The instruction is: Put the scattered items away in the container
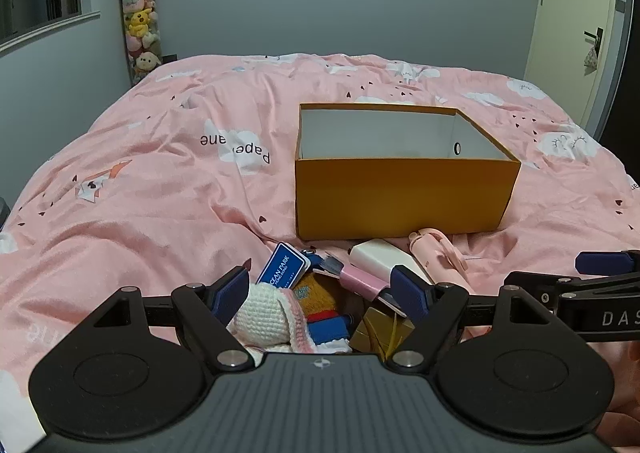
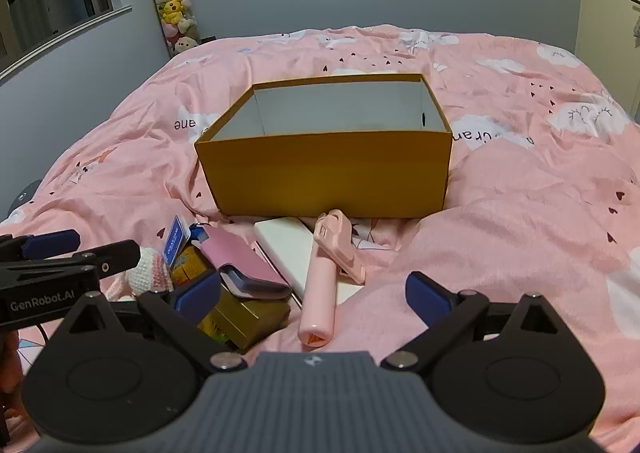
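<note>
Where crocheted toy [image 1: 262, 313] lies, cardboard box [image 1: 400, 197] — rectangular

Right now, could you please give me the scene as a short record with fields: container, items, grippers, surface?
container: orange box, open top, no items visible inside
items: pile in front of the box, none put in yet; pink selfie stick, white flat box, pink case, blue Ocean Park tag, crochet toy, gold box
left gripper: open, over the pile, holding nothing
right gripper: open, over the selfie stick, holding nothing
surface: pink bedcover
</note>
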### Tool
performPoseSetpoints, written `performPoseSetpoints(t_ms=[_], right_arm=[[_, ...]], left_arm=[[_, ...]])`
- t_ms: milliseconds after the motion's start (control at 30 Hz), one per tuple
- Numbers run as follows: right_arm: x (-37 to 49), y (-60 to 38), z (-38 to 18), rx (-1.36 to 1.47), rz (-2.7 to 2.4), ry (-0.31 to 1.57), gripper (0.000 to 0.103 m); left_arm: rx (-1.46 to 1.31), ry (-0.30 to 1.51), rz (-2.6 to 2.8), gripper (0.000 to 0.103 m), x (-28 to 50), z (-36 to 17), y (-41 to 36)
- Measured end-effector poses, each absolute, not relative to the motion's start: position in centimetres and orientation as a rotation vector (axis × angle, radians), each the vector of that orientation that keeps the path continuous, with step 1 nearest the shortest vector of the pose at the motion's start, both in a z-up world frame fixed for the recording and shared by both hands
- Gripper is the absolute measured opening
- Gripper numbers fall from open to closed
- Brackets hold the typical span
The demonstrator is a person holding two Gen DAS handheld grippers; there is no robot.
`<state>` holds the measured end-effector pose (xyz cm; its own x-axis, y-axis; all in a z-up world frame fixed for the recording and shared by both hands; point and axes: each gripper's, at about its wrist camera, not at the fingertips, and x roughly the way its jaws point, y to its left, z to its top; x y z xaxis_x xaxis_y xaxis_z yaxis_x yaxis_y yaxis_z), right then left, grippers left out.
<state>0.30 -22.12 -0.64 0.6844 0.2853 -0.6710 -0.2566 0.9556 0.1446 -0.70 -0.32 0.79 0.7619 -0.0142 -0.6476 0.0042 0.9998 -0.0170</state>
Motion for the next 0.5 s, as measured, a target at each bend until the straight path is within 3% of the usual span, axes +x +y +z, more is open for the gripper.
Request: performPoseSetpoints(t_ms=[500], right_arm=[[0.33,-21.74,-0.48,0.006,0.285,0.755,0.100]], left_arm=[[-0.008,0.715,-0.016,0.092,-0.47,0.69,-0.42]])
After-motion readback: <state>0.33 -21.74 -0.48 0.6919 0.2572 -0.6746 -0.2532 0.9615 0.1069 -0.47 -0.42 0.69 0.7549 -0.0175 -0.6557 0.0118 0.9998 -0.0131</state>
